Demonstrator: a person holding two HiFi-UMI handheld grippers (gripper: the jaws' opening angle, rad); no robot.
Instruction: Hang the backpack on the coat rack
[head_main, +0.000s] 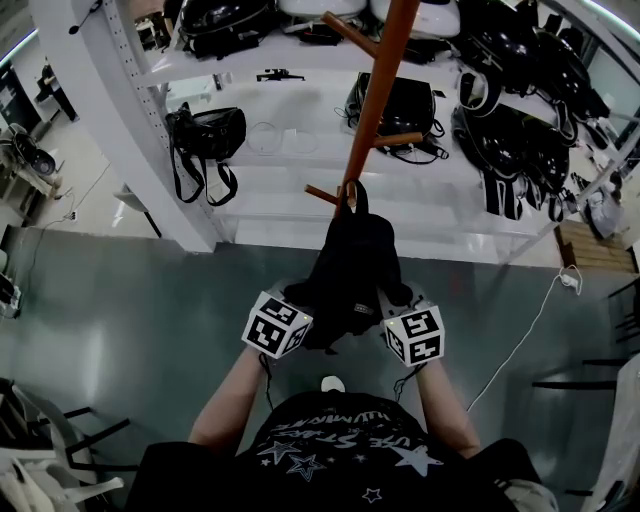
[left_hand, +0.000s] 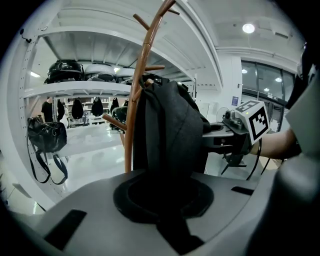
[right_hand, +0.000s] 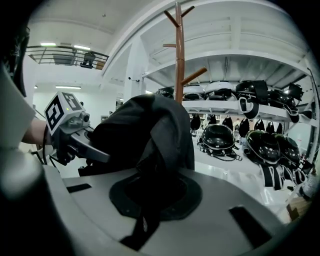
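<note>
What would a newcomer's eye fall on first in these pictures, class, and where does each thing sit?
First comes the black backpack, held up at the centre by the left gripper and the right gripper, both clamped on its fabric. Its top loop sits right at a lower peg of the brown wooden coat rack, which rises just behind it. Beyond stand white shelves loaded with black bags.

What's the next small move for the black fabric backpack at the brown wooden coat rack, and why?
Probably lower the black fabric backpack slightly so its top loop settles on the lower peg of the brown wooden coat rack. The left gripper and right gripper are shut on its sides, and the loop sits right at that peg; whether it is hooked yet is unclear.
</note>
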